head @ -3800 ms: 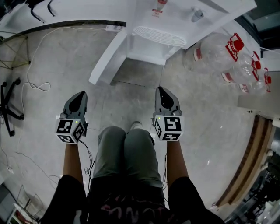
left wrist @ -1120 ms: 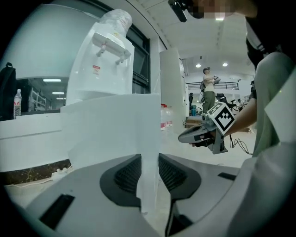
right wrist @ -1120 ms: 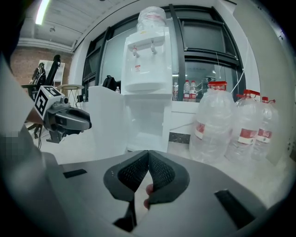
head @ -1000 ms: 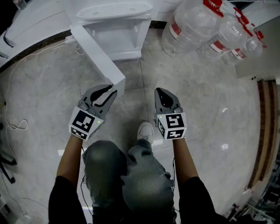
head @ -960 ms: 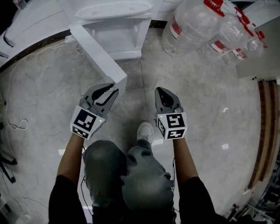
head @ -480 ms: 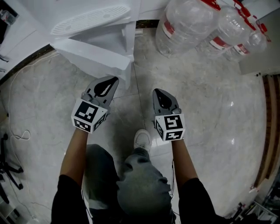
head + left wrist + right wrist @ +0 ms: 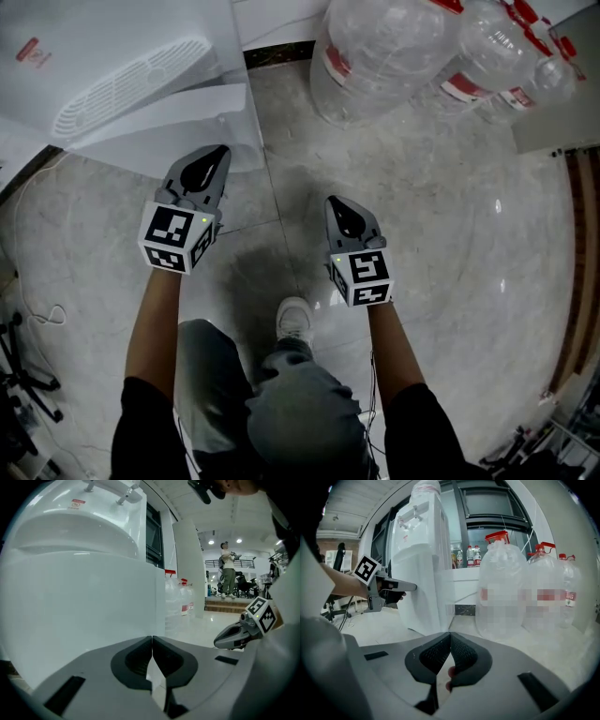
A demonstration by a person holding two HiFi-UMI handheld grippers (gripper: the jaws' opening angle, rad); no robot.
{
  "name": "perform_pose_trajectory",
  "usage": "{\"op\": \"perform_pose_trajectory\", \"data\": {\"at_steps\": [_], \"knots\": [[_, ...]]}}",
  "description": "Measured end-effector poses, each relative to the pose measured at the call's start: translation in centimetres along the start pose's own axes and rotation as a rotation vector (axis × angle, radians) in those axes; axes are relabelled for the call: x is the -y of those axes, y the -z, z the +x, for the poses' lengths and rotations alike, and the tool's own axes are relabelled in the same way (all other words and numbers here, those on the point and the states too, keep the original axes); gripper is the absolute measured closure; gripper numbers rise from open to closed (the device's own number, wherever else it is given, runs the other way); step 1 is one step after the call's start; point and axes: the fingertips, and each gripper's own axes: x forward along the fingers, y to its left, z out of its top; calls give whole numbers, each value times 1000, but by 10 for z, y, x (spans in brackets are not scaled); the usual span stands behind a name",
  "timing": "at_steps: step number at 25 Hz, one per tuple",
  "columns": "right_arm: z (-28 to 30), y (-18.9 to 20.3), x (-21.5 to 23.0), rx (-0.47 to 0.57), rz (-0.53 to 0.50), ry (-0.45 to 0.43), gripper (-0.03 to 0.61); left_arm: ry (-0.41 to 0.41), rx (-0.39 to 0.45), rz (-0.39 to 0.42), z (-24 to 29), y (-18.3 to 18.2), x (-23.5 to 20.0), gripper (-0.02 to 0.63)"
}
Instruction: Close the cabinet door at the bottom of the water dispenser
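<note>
The white water dispenser [image 7: 112, 56] stands at the upper left of the head view. Its white cabinet door [image 7: 187, 127] lies swung in close to the dispenser's base. My left gripper [image 7: 217, 152] is shut with nothing in it, its tip against the door's face. In the left gripper view the door [image 7: 84, 611] fills the space just beyond the shut left gripper [image 7: 152, 638]. My right gripper [image 7: 336, 202] hovers over the floor to the right, shut and empty, apart from the door. The right gripper view shows the right gripper [image 7: 450, 633] shut, and the left gripper [image 7: 389, 585] at the dispenser [image 7: 419, 564].
Several large clear water bottles [image 7: 394, 47] with red caps stand on the floor right of the dispenser; they also show in the right gripper view as bottles [image 7: 506, 588]. The person's shoe [image 7: 295, 319] is between the grippers. A cable [image 7: 37, 314] and a chair base [image 7: 19, 375] lie at left.
The door has swung from standing wide open in towards the dispenser. The left gripper's jaws have shut and it has moved along with the door. The right gripper has moved forward a little.
</note>
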Motion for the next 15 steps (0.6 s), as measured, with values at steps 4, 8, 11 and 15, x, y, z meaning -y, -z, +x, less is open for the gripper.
{"op": "perform_pose_trajectory", "data": {"at_steps": [4,8,11,15], "knots": [[15,6,21,-28,9,8,565,-21,3,-52,27,-3,-23,597],[27,12,37,-60,5,6,565,-37,8,-60,40,-1,-38,598],[35,8,41,-55,10,5,565,-25,7,-15,45,1,-35,598],[38,3,37,-50,8,0,565,-13,-3,-12,48,4,-33,597]]}}
